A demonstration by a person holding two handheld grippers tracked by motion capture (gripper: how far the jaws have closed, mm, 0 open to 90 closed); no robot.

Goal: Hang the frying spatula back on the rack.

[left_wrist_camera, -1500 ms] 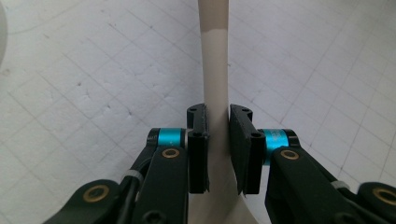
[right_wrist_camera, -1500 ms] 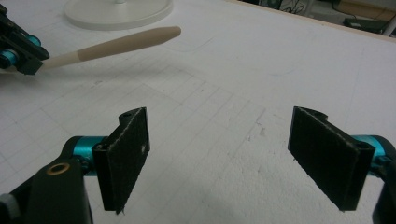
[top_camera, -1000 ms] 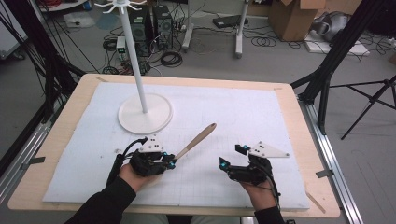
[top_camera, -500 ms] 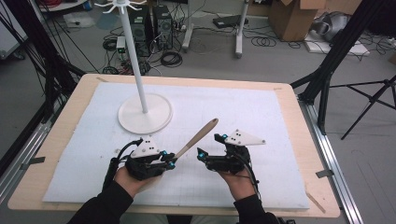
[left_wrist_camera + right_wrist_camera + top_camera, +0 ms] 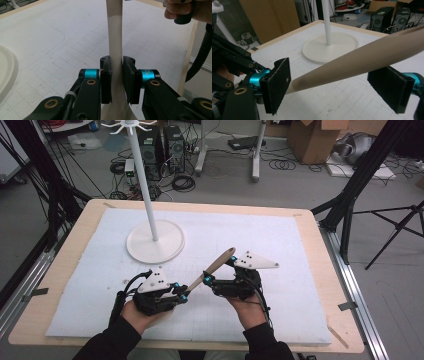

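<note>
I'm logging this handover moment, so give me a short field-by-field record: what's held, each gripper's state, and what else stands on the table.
held thing: wooden utensil, its handle angled up off the mat
left gripper: shut on the wooden utensil
right gripper: open, jaws on either side of the handle, not pressing
stand: white pole stand, round base on the mat, beyond the grippers
surface: white grid mat on a wooden table

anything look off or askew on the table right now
Nothing is spilled or broken. The wooden utensil is off the mat, slanting up from the left gripper, which is clamped on its lower end. The right gripper is open around its shaft. The white stand is upright.
</note>
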